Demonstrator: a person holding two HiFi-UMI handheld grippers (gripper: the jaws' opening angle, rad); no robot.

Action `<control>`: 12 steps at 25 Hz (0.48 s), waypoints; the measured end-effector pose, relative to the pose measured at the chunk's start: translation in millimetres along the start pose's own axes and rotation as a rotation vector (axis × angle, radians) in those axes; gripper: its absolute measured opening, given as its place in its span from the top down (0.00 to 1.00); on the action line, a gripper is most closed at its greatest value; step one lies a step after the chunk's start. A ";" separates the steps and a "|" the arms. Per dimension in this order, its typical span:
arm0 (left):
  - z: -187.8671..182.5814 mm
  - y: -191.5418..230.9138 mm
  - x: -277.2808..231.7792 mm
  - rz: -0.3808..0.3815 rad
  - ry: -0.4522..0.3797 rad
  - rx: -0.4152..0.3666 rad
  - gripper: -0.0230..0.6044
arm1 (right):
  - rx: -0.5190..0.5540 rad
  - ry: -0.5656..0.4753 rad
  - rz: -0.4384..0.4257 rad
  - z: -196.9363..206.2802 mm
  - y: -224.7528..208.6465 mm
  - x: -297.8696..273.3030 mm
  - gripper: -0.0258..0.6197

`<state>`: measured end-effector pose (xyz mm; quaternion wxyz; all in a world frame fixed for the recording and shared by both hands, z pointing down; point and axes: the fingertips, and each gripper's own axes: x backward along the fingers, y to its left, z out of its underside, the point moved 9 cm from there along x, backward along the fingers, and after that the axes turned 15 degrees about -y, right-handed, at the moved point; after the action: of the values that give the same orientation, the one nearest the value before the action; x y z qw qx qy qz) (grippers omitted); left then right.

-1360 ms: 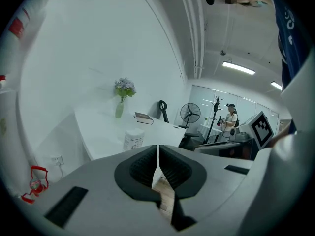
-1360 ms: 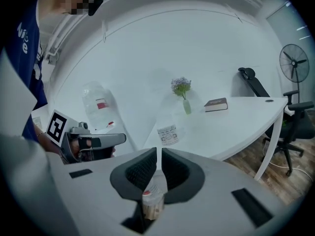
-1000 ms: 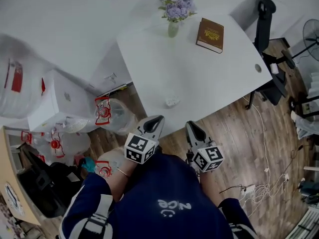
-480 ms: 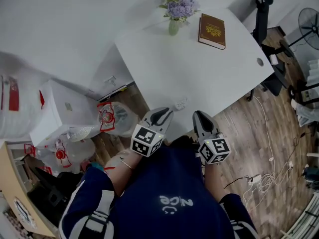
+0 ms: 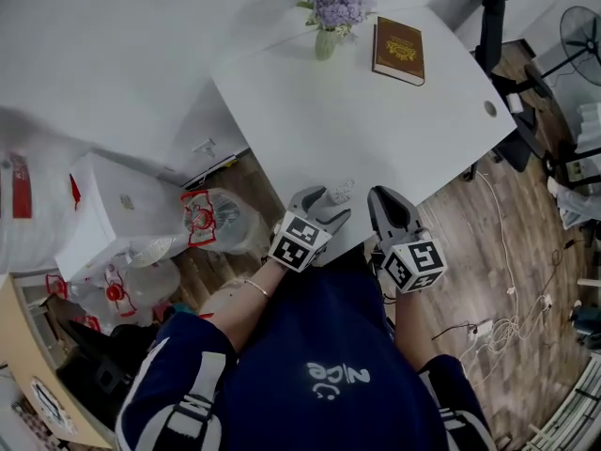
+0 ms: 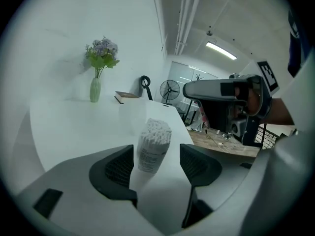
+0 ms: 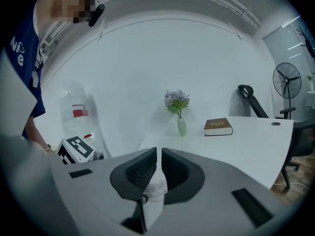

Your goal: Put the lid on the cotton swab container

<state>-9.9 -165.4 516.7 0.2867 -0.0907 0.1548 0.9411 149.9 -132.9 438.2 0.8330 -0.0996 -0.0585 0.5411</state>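
The cotton swab container (image 6: 152, 144) stands upright and uncovered near the front edge of the white table (image 5: 376, 130), its swab tips showing. In the head view the container (image 5: 340, 192) is small. My left gripper (image 6: 156, 150) has it between its jaws, which are opening; the pads stand off its sides. From the head view the left gripper (image 5: 329, 205) reaches the table edge. My right gripper (image 7: 158, 154) is shut on a thin clear printed piece (image 7: 155, 191), apparently the lid. That right gripper (image 5: 385, 200) hovers just right of the container.
A vase of purple flowers (image 5: 327, 12) and a brown book (image 5: 397, 50) sit at the table's far side. An office chair (image 5: 493, 17) and a fan (image 5: 584, 59) stand to the right. Water bottles (image 5: 211, 219) and a box (image 5: 113, 205) lie on the floor at left.
Both grippers moved forward to the table's front edge. The left jaws went from shut to spread on either side of the container. The right jaws stayed shut.
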 end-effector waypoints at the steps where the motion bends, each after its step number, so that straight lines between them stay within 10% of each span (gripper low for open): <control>1: 0.6 0.2 -4.3 -0.008 0.002 0.004 0.49 | -0.003 -0.003 0.002 -0.8 -2.1 -0.5 0.87; 12: 2.0 2.8 -22.4 -0.029 0.048 -0.087 0.59 | -0.020 0.030 -0.029 -0.9 -26.4 -14.9 0.87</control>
<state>6.6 -178.4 525.0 0.2922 -0.1280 0.1194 0.9402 167.5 -157.0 443.5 0.8404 -0.1153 -0.0526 0.5269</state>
